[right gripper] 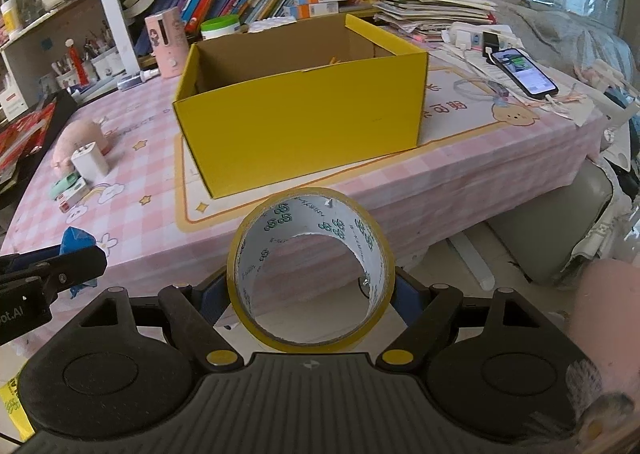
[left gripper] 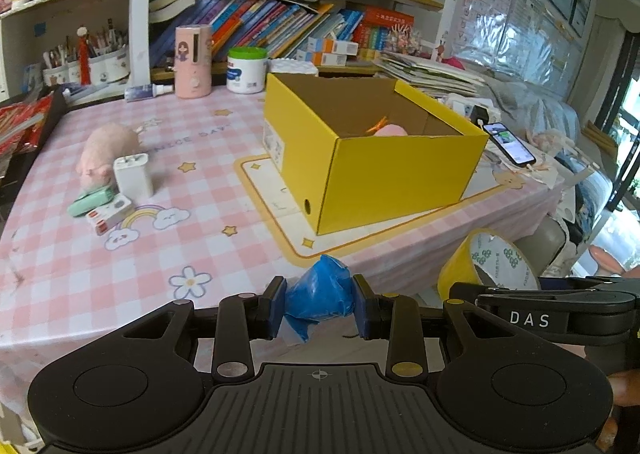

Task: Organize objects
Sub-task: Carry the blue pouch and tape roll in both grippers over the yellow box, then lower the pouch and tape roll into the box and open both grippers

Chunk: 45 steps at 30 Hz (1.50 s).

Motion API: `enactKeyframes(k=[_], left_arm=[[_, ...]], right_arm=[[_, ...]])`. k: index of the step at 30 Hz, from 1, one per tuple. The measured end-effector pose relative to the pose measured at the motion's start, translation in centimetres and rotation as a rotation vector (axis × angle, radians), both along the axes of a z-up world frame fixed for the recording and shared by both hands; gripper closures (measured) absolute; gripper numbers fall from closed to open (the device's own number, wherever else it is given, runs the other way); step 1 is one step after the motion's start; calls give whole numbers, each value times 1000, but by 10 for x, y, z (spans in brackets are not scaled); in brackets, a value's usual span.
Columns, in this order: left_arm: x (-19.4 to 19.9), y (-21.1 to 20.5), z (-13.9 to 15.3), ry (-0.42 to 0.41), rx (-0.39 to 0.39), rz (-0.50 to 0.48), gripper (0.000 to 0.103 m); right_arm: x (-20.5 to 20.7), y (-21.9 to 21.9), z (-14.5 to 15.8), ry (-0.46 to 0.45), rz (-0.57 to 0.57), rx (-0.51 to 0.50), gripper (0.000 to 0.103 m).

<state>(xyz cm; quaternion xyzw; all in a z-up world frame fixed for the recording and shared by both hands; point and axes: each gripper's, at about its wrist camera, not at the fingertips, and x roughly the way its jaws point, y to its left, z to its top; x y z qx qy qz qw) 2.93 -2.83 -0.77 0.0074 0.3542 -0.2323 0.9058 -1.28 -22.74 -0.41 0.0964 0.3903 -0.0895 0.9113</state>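
My left gripper (left gripper: 320, 304) is shut on a crumpled blue wad (left gripper: 318, 292), held over the table's near edge. My right gripper (right gripper: 311, 294) is shut on a yellow tape roll (right gripper: 310, 270) with a white printed core, just off the table's front edge; the roll (left gripper: 486, 266) also shows in the left wrist view. Ahead stands an open yellow cardboard box (left gripper: 384, 170) (right gripper: 300, 114) with something pink and orange (left gripper: 386, 129) inside. On the left of the table lie a pink plush pig (left gripper: 108, 150), a white charger (left gripper: 133, 174), a green case (left gripper: 90, 201) and a small white box (left gripper: 109, 213).
The pink checked tablecloth (left gripper: 120, 274) covers the table. Behind the box are a pink dispenser (left gripper: 193, 60), a white jar with green lid (left gripper: 247, 69), shelves of books (left gripper: 280, 26) and pen cups (left gripper: 88, 62). A phone (left gripper: 509, 142) on a cable and paper stacks (left gripper: 432, 72) lie at the right.
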Motion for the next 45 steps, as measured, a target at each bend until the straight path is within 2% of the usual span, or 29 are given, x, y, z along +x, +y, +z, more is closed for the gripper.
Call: enactKeyframes(k=[13, 21, 25, 35, 41, 45], left_arm=[[11, -26, 12, -49, -42, -47, 70], [28, -43, 45, -186, -82, -51, 70], [45, -53, 54, -218, -95, -33, 70], [88, -85, 55, -223, -88, 15, 71], [111, -111, 46, -201, -52, 45, 70], [124, -127, 36, -173, -13, 54, 70]], right_arm=[[7, -22, 3, -4, -34, -14, 23], [22, -40, 40, -155, -42, -69, 23], [40, -52, 61, -214, -32, -87, 23], [97, -83, 78, -248, 50, -91, 23], [135, -99, 79, -250, 136, -90, 23], [164, -108, 74, -216, 211, -74, 23]])
